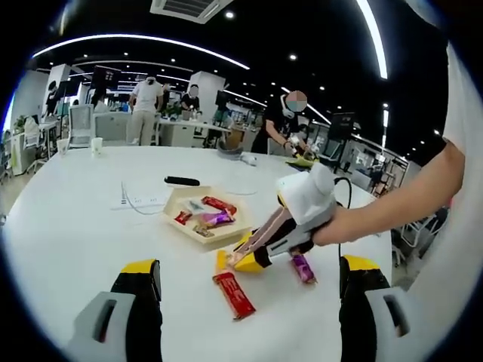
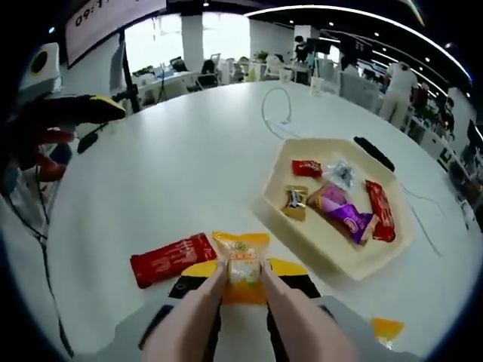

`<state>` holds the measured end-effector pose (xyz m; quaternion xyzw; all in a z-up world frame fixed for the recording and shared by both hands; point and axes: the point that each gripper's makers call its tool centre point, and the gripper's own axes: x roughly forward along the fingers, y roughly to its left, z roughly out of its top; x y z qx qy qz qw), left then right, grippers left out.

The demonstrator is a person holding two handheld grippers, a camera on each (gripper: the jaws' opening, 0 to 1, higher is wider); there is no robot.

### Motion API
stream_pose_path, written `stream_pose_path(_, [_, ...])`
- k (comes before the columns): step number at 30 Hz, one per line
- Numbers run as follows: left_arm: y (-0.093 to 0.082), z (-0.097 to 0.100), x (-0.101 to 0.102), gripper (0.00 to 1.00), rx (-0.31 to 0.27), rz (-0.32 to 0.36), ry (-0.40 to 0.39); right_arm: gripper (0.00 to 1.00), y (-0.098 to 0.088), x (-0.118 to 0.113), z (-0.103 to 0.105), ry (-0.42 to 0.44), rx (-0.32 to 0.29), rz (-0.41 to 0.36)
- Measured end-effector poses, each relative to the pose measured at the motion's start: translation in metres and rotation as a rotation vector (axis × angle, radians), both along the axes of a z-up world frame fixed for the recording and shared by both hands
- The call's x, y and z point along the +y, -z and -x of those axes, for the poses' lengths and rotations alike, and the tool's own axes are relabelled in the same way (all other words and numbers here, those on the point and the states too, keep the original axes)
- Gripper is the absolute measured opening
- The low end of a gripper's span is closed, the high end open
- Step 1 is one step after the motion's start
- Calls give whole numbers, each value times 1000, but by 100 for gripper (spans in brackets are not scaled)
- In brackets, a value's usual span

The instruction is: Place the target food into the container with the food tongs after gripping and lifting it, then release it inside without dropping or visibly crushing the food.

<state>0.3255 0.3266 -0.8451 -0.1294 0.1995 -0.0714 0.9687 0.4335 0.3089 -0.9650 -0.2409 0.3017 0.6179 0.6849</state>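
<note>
- Right gripper (image 2: pixel 245 283) drives pale pink food tongs (image 2: pixel 226 317); tips pinch the yellow snack packet (image 2: pixel 241 265) on the round white table (image 2: pixel 166 181).
- Packet sits just beside the cream hexagonal tray (image 2: pixel 290 215), next to a red wrapped bar (image 2: pixel 172 259).
- Left gripper (image 1: pixel 249 294): jaws spread, holding nothing.

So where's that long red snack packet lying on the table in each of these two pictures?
Left gripper view: the red snack packet lies low and centre on the white table, just below the yellow packet.
Right gripper view: the red snack packet lies lower left, beside the yellow packet between the tongs.
Shared landmark: the cream tray of snacks.
</note>
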Motion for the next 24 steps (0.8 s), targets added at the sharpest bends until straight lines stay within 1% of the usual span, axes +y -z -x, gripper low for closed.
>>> stream_pose_path(2, [-1,0,2,99,-2,0,-3,22,0,0,-2,20,20,-7])
stream_pose_path(3, [-2,1,4,99,-3,-5,-4,21,-1,0,-3,55,52,-15])
stream_pose_path(4, [-3,2,5,99,-3,-8,-7,21,-1,0,-4,70,70,-19])
stream_pose_path(5, [-3,3,7,99,-3,-9,-10,21,-1,0,-4,90,93,-19])
stream_pose_path(7, [-5,6,11,99,-4,-11,-18,21,-1,-1,-5,103,111,-2])
stream_pose_path(9, [-5,8,14,99,-1,-19,-23,21,-3,-1,-4,111,121,-5])
stream_pose_path(11, [-5,10,17,99,0,-22,-30,21,-11,2,-1,119,134,-41])
stream_pose_path(12, [-5,11,19,99,0,-24,-32,21,-13,3,1,125,141,-46])
stream_pose_path(15, [-5,11,20,99,2,-24,-38,21,-17,7,5,113,149,-57])
stream_pose_path(17, [-5,10,18,99,2,-23,-36,21,-21,8,6,102,141,-64])
stream_pose_path(20, [-5,7,14,99,3,-15,-29,21,-32,9,2,126,149,-109])
stream_pose_path(24, [-5,3,9,99,5,-17,-16,21,-37,9,2,139,162,-132])
